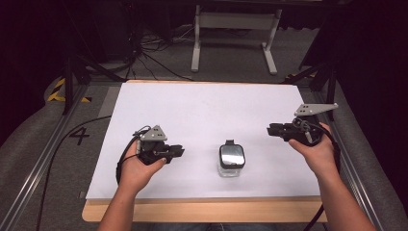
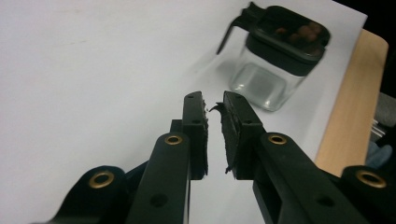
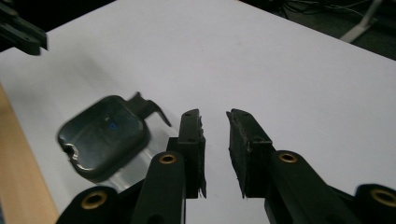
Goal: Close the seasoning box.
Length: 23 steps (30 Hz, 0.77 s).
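White sheeting covers the wooden table (image 1: 202, 211), and near its front edge stands a small clear glass jar (image 1: 232, 161) with a dark square lid and a latch tab. Both grippers hang apart from it: the left gripper (image 1: 180, 151) is well off to its left, and the right gripper (image 1: 271, 130) sits off to its right and farther back. Each has its jaws parted with nothing between them, the pads touching no object.

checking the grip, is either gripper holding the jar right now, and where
Nothing is held. The left gripper and right gripper are open and empty, both clear of the jar.
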### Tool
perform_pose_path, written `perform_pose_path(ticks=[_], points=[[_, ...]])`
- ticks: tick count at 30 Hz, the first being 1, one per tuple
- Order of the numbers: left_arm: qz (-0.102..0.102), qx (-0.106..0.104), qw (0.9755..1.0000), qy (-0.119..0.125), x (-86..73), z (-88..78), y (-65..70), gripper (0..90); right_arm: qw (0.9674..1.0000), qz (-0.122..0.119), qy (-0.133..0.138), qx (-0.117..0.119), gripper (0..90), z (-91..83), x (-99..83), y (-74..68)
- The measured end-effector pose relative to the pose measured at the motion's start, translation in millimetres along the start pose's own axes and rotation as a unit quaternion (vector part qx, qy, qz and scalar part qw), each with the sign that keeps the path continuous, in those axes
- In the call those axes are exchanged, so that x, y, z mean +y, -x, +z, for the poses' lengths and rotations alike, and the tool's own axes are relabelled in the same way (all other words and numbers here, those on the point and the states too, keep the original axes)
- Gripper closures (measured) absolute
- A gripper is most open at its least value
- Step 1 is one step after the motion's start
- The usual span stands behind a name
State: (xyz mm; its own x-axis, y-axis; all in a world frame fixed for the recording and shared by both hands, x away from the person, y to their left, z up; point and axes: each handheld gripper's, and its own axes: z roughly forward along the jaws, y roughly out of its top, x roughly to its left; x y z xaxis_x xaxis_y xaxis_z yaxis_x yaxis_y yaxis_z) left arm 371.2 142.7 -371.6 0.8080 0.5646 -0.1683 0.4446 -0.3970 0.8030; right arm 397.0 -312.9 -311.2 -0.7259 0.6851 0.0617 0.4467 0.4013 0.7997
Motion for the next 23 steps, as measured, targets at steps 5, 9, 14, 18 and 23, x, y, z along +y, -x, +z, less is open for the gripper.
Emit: perform_pose_path(ticks=[5,9,14,18,23], points=[[-0.021,0.03,0.9993,-0.006,-8.1,5.4,-15.9,79.0,0.9994,0.025,-0.011,-0.02,74.5,2.8,-21.9,22.4],[-0.035,0.037,0.9987,-0.008,-14.8,11.0,-28.1,77.4,0.9986,0.039,-0.014,-0.033,72.8,5.7,-39.0,37.0],[-0.043,0.044,0.998,-0.012,-22.8,17.0,-41.2,75.6,0.9972,0.051,-0.024,-0.05,69.4,13.9,-62.1,51.8],[-0.055,0.045,0.9974,-0.013,-28.3,21.8,-46.5,71.4,0.9957,0.065,-0.033,-0.056,65.0,20.5,-76.4,57.6],[-0.057,0.046,0.9973,-0.009,-29.2,24.0,-46.9,67.9,0.9949,0.088,-0.01,-0.048,59.2,23.5,-87.2,57.1]])
